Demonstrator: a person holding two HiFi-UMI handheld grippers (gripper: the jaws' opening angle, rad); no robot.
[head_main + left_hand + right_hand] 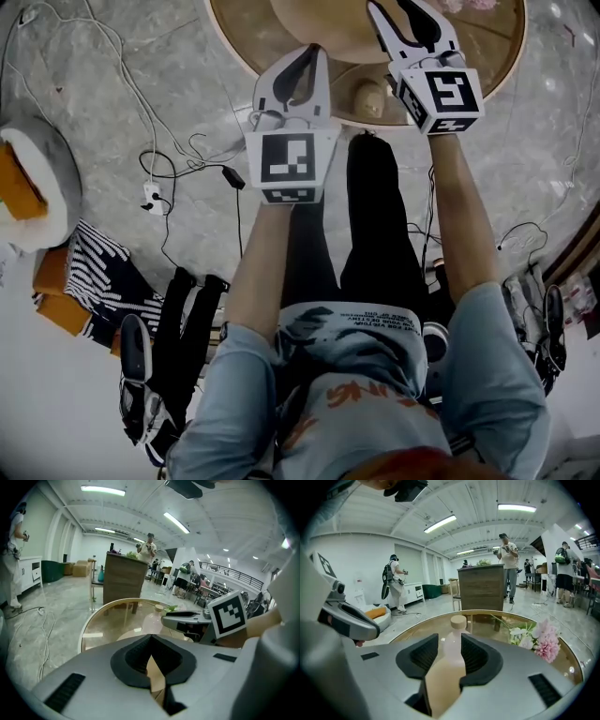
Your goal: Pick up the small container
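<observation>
A grey marbled stone floor (pixel 103 122) is seen in the head view, crossed by thin white cables (pixel 127 75) at 10 o'clock. A round grey cushioned bed with an orange lining (pixel 58 164) is set at 9 o'clock, and a round glass-topped table with a pale wooden rim (pixel 514 52) at 12 o'clock. In the right gripper view, plain white walls (pixel 361 559), long ceiling strip lights (pixel 440 523) at 12 o'clock and a tall brown wooden counter (pixel 482 590) near the centre are shown.

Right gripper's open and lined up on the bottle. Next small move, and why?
Probably ease the right gripper forward along its line. Its jaws stand apart, and the small bottle shows upright on the table, centred in the gap but seemingly beyond the pads, so closing now would likely miss.
</observation>
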